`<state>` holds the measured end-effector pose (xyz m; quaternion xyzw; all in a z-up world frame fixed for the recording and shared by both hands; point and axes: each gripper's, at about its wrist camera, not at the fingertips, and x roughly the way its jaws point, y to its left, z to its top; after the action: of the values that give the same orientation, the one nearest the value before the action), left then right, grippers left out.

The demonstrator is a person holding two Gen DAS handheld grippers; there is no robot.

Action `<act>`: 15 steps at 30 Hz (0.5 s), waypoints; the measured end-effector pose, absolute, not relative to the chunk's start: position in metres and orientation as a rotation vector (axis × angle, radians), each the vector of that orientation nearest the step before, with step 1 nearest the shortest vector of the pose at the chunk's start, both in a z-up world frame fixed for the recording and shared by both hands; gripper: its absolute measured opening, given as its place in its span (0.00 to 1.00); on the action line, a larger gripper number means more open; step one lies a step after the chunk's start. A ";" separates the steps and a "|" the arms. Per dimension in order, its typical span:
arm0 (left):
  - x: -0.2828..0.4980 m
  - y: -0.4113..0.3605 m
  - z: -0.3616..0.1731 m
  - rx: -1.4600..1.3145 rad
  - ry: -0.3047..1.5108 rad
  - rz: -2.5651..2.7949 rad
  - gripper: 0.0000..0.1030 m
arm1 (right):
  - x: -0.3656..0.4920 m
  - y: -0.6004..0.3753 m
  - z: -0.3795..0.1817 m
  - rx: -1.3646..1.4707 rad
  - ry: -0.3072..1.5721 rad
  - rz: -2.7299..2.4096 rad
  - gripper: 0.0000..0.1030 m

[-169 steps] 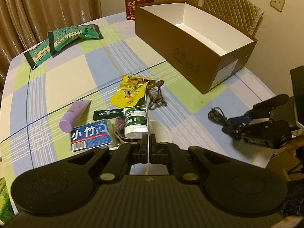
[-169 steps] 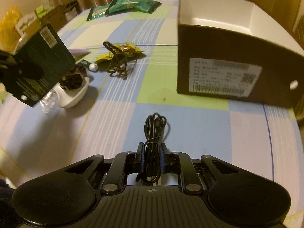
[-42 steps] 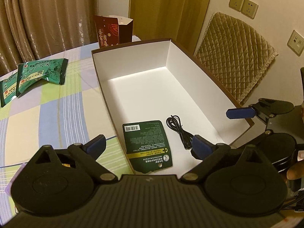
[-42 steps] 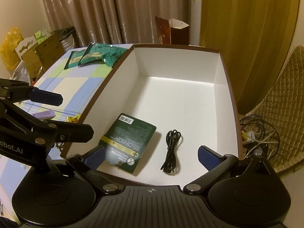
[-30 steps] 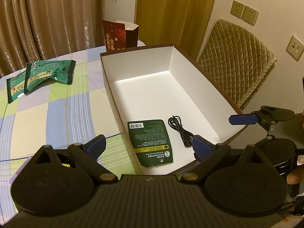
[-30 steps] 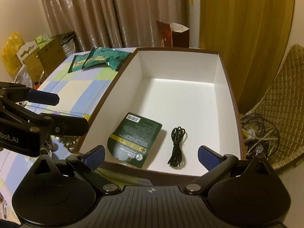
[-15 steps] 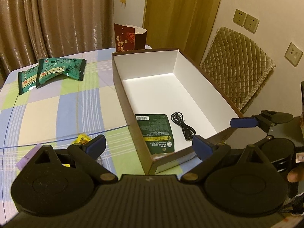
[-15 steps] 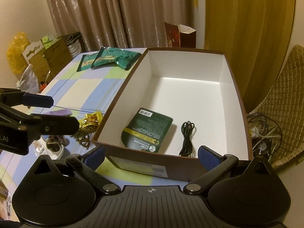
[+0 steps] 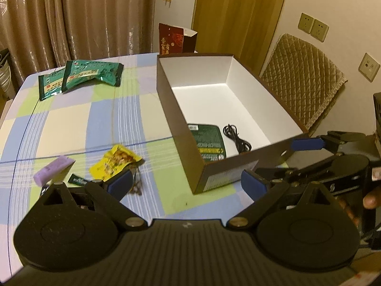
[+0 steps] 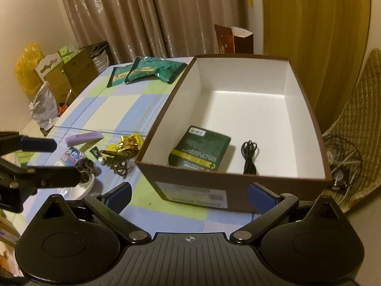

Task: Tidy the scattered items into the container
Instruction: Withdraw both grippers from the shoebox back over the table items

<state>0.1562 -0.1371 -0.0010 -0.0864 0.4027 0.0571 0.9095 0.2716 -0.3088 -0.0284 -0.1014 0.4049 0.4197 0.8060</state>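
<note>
A brown cardboard box [image 9: 181,128] [image 10: 309,109] with a white inside stands on the checked tablecloth. In it lie a dark green packet [image 9: 209,140] [image 10: 201,147] and a coiled black cable [image 9: 237,137] [image 10: 248,153]. My left gripper [image 9: 187,186] is open and empty, held over the table just in front of the box's near corner. My right gripper [image 10: 189,195] is open and empty too, in front of the box's labelled end. Left of the box lie a yellow snack packet [image 9: 115,163] [image 10: 127,143], a purple tube [image 9: 53,170] [image 10: 83,138] and a brown cord [image 10: 121,157].
Two green snack bags [image 9: 81,77] [image 10: 150,70] lie at the far side of the table, and a red paper bag [image 9: 176,39] stands behind the box. A white cup [image 10: 83,183] and blue tissue pack [image 10: 71,153] sit near the left gripper. A quilted chair [image 9: 302,81] is right of the box.
Both grippers let go of the green packet and the cable inside the box, then drew back and up from it. The loose items left of the box came into view.
</note>
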 end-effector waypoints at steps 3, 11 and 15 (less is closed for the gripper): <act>0.142 -0.133 -0.006 -0.184 0.838 0.118 0.93 | 0.263 -0.309 -0.032 -0.212 0.879 0.903 0.98; 0.104 -0.112 -0.021 -0.163 0.851 0.133 0.93 | 0.240 -0.298 -0.051 -0.163 0.945 0.888 0.98; 0.087 -0.093 -0.028 -0.170 0.870 0.150 0.93 | 0.227 -0.282 -0.059 -0.178 0.966 0.882 0.98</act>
<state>0.0872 -0.0931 -0.0278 -0.0820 0.4204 0.0723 0.9007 0.2266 -0.2817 -0.0591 -0.0829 0.4486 0.4098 0.7899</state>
